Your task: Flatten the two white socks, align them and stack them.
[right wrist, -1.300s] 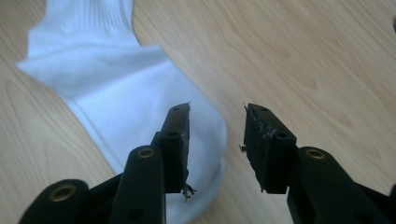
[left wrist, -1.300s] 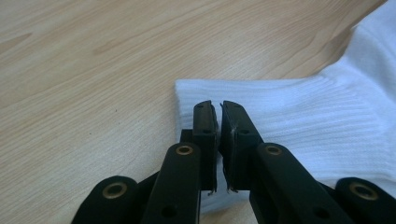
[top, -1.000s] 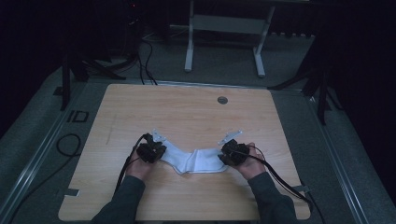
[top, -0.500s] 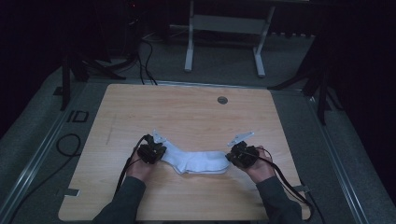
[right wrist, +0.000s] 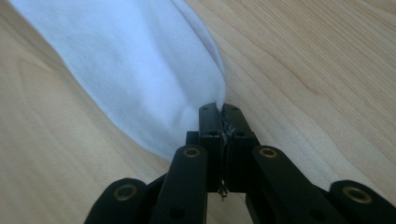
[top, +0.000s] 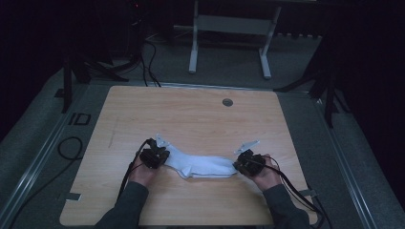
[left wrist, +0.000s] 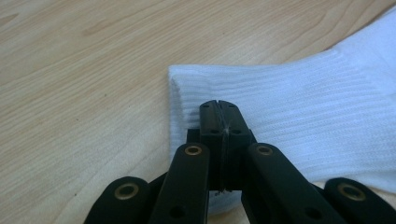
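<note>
A: Sock (top: pixel 200 165) lies on the wooden surface (top: pixel 191 119), stretched between the two grippers. It is white, knitted, and looks very light and soft.

B: Yes. The left gripper (left wrist: pixel 218 112) has its jaws pressed together on the ribbed cuff, just beside the open edge. In the left gripper view the ribs run away from the jaws toward the heel.

A: And the right gripper (right wrist: pixel 218 112)?

B: It is pinching the toe end. The smooth cloth rises from the closed jaws and spreads out in front of them.

A: How will it handle, in your opinion?

B: I think it is limp and a little elastic. It will sag in the middle if lifted, and it will stretch if the hands pull apart. It is not fragile, and cloth does not slip easily from such pads.

A: So the two ends are good places to hold?

B: I judge so. The cuff is thicker, so the grip there is more secure; the toe is thin and could slide out under a strong pull.
</note>
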Demonstrator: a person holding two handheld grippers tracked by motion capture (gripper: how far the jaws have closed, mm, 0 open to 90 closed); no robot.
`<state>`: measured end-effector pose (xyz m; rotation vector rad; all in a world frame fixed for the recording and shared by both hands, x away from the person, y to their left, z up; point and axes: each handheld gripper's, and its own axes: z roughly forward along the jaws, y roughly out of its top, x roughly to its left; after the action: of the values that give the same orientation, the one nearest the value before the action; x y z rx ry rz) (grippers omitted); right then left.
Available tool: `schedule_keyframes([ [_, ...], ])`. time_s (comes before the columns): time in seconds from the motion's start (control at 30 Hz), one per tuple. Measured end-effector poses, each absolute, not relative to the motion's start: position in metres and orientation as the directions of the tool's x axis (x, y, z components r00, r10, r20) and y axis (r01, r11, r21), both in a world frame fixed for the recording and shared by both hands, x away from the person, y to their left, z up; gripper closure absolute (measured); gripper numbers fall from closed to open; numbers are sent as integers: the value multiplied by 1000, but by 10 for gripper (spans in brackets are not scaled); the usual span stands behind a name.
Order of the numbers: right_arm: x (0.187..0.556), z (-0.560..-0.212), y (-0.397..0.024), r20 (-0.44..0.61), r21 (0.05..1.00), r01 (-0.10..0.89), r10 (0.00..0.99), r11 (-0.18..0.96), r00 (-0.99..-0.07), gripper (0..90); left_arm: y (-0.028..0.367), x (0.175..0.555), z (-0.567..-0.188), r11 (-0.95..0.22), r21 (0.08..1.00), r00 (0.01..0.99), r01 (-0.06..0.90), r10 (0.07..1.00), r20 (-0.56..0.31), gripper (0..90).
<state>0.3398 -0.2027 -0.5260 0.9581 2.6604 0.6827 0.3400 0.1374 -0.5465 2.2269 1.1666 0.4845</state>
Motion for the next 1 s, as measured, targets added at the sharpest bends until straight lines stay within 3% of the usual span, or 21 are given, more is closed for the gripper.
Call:
schedule_keyframes([
  [0.8, 358, -528, -201, -90, 543, 514, 654, 664, -751, 856, 140, 321, -544, -428, 625, 560, 653, 829, -17, 894],
  [1.0, 356, -525, -197, -78, 541, 500, 633, 676, -770, 727, 139, 320, -544, -431, 631, 563, 645, 827, -11, 873],
])
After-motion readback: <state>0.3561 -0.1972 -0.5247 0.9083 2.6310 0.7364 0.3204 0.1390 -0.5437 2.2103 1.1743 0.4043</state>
